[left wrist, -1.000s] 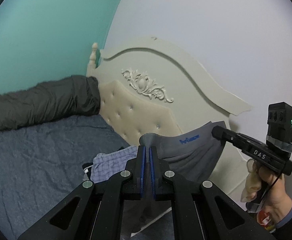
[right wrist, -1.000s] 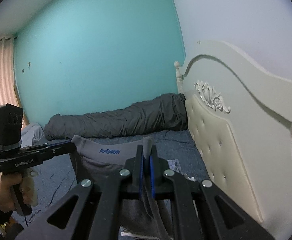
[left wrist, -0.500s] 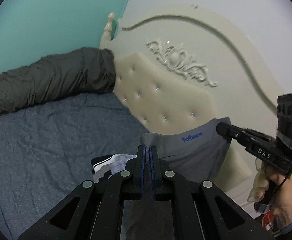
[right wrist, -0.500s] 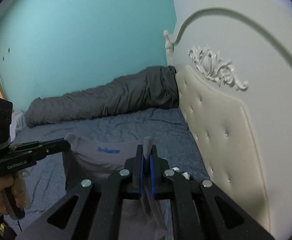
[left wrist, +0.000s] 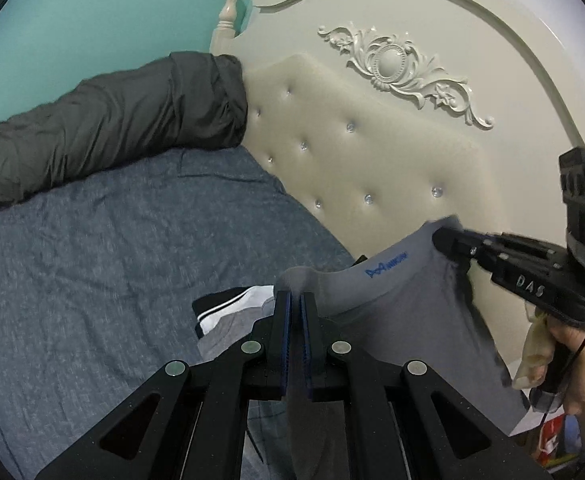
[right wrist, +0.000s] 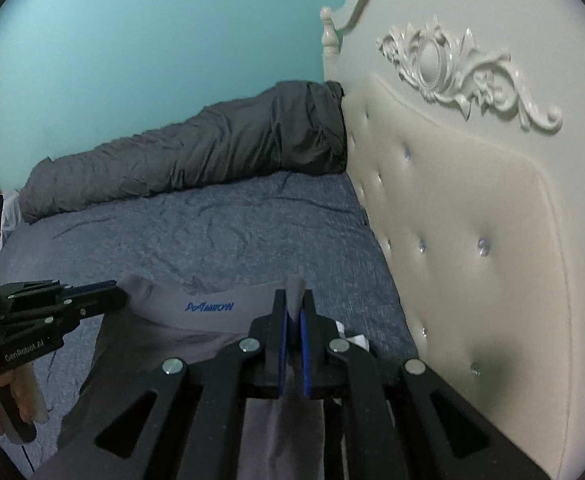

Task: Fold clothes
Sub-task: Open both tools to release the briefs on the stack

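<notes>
I hold a grey garment (left wrist: 404, 312) with a blue logo on its waistband, stretched in the air between both grippers above the bed. My left gripper (left wrist: 295, 300) is shut on one end of the waistband. My right gripper (right wrist: 293, 300) is shut on the other end; it also shows in the left wrist view (left wrist: 444, 240). The garment (right wrist: 196, 312) hangs down below the waistband. The left gripper shows at the left of the right wrist view (right wrist: 116, 298).
A blue-grey bed sheet (left wrist: 92, 280) lies below. A pile of other clothes, striped and checked (left wrist: 232, 312), lies under the garment. A dark grey rolled duvet (left wrist: 112, 120) lies along the teal wall. A cream tufted headboard (left wrist: 372, 152) stands close on the right.
Both grippers have tilted down and moved toward the bed with the garment still stretched between them; more of the sheet and headboard padding shows now.
</notes>
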`<state>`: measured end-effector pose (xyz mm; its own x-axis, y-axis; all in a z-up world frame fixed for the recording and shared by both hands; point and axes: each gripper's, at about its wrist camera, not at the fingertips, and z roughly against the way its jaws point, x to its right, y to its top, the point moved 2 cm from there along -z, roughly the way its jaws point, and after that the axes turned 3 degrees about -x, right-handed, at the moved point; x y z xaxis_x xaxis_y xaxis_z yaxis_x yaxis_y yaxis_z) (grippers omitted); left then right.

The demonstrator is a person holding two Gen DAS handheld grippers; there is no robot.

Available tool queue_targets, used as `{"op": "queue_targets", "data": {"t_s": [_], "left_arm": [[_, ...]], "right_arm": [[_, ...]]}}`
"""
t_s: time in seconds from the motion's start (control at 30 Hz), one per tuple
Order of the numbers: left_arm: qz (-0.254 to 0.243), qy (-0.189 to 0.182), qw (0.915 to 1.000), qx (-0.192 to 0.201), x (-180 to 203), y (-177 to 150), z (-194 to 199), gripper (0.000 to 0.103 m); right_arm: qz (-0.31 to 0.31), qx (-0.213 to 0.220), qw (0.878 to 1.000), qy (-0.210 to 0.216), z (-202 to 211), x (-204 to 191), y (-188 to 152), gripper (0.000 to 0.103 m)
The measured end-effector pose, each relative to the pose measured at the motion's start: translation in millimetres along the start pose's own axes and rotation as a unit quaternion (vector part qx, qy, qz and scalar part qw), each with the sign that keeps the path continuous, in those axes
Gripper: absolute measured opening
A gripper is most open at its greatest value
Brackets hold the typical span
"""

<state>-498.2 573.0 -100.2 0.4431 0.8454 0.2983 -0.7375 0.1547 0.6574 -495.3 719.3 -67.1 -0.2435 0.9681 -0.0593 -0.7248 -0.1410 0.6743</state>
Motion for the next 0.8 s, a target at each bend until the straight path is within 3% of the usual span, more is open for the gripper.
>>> {"op": "queue_targets", "data": {"t_s": [0.1, 0.13, 0.2, 0.33, 0.43, 0.6, 0.8], "left_arm": [[0.016, -0.009, 0.9998, 0.002, -8, -3, -3, 0.022], [0.021, -0.009, 0.9997, 0.004, -11, -4, -2, 0.028], [0.028, -0.010, 0.9995, 0.009, -16, -4, 3, 0.031], [0.032, -0.002, 0.9985, 0.045, -21, 0, 27, 0.031], [-0.009, -0.005, 0.9985, 0.053, -4, 2, 33, 0.031], [-0.039, -0.017, 0.9987, 0.026, 16, 3, 13, 0.027], [0.008, 0.006, 0.9999, -0.009, -11, -4, -21, 0.026]], "right_arm": [[-0.008, -0.001, 1.000, -0.018, -2, 4, -2, 0.009], [-0.013, 0.003, 1.000, -0.025, 0, 6, -2, 0.014], [-0.024, 0.010, 0.999, -0.039, 5, 11, -3, 0.022], [-0.037, 0.049, 0.998, -0.006, 30, 16, 0, 0.027], [-0.025, 0.063, 0.997, 0.044, 43, 10, 1, 0.027], [-0.001, 0.025, 0.998, 0.055, 27, 1, -7, 0.018], [-0.025, -0.014, 0.999, 0.030, -2, 9, -15, 0.018]]}}
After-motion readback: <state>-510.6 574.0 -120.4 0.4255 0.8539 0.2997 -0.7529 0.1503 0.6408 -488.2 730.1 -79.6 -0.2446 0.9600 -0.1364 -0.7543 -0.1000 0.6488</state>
